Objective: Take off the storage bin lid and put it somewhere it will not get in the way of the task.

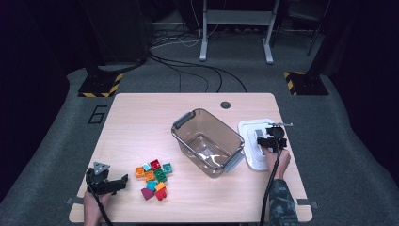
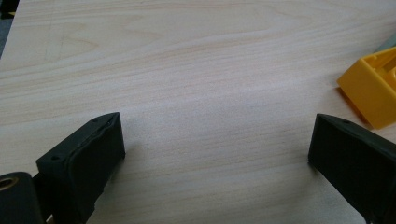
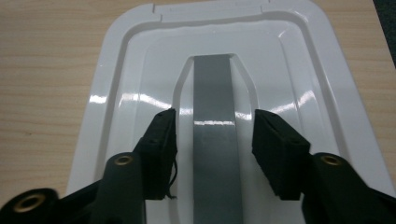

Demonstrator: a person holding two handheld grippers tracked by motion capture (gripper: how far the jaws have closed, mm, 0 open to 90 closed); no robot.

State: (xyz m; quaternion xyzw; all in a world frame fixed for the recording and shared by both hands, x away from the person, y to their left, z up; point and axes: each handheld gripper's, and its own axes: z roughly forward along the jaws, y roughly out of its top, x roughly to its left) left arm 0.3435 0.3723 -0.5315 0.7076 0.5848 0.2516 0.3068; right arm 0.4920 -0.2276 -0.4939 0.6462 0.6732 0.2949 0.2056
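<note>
The left gripper [image 1: 123,179] rests on the table [image 1: 141,117] at the near left, jaws wide apart, beside the toy bricks [image 1: 154,177]. The right gripper [image 3: 214,135] hangs over the white lid [image 3: 126,84] right of the clear bin [image 1: 207,141], jaws parted either side of its grey handle [image 3: 214,98], not pressing it.

Table [image 1: 141,117] brightly lit, dark surroundings (glare streaks the white lid [image 3: 121,70]).

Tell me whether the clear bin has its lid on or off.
Off. The clear bin stands open-topped and looks empty, while its white lid lies flat on the table beside it, under the right gripper.
</note>
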